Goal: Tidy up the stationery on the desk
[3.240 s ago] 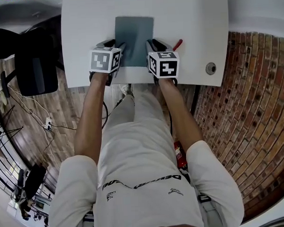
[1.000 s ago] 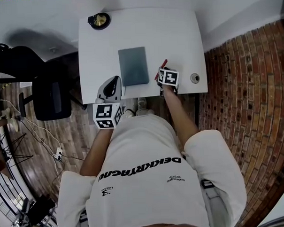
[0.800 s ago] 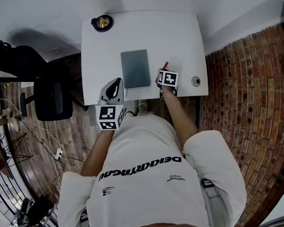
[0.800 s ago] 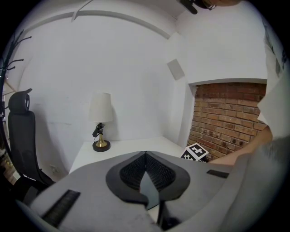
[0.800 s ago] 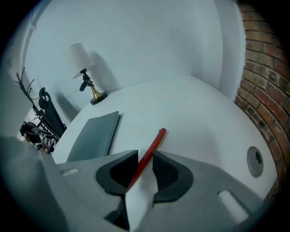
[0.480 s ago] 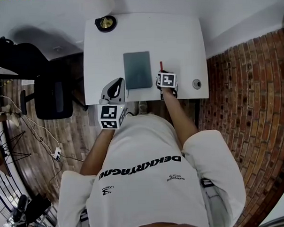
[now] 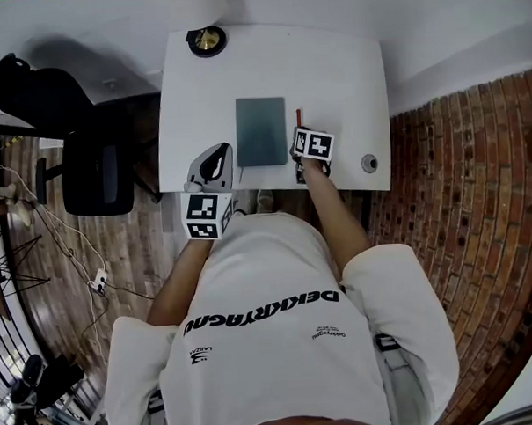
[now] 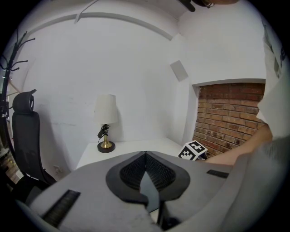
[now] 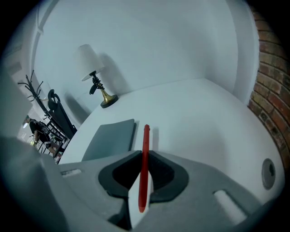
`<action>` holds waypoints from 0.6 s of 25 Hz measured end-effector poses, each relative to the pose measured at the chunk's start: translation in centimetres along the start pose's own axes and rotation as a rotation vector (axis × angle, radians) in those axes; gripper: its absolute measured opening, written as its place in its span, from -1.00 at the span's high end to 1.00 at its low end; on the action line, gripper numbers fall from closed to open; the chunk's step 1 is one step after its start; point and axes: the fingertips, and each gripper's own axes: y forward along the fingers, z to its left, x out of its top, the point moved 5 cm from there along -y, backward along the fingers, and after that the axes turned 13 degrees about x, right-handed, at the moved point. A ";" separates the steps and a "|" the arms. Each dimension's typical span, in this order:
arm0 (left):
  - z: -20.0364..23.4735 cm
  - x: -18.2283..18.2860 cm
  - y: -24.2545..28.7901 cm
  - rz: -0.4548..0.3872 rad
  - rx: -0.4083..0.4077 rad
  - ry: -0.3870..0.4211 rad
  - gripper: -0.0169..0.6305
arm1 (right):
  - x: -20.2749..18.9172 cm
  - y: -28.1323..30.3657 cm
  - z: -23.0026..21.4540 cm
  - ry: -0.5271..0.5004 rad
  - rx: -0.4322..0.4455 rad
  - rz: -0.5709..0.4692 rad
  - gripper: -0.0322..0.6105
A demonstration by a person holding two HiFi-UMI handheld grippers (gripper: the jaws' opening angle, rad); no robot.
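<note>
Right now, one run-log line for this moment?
phase: grasp | right gripper: jaws just been closing, on red pen | left gripper: shut, empty | notebook: flat on desk, beside pen, apart

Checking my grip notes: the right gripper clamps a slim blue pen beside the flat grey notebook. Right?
No: the slim pen is red, not blue, as the right gripper view shows. The right gripper, its jaws just closed further, clamps it beside the flat grey notebook.
</note>
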 end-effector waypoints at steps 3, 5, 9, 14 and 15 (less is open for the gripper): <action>0.4 0.0 -0.1 -0.002 0.012 -0.002 0.95 | 0.3 1.0 0.8 0.023 0.021 0.000 0.76; 0.7 -0.1 -0.2 0.001 0.021 -0.004 0.95 | 0.4 1.6 1.3 0.026 0.029 0.003 0.76; 1.0 -0.3 -0.2 0.005 0.037 -0.006 0.95 | 0.4 2.3 1.8 0.012 0.030 0.021 0.76; 1.3 -0.4 -0.3 0.007 0.046 -0.007 0.95 | 0.0 2.7 1.5 0.016 0.018 0.035 0.76; 1.4 -0.4 -0.3 0.009 0.046 -0.007 0.95 | 0.0 2.7 1.5 0.021 0.017 0.034 0.76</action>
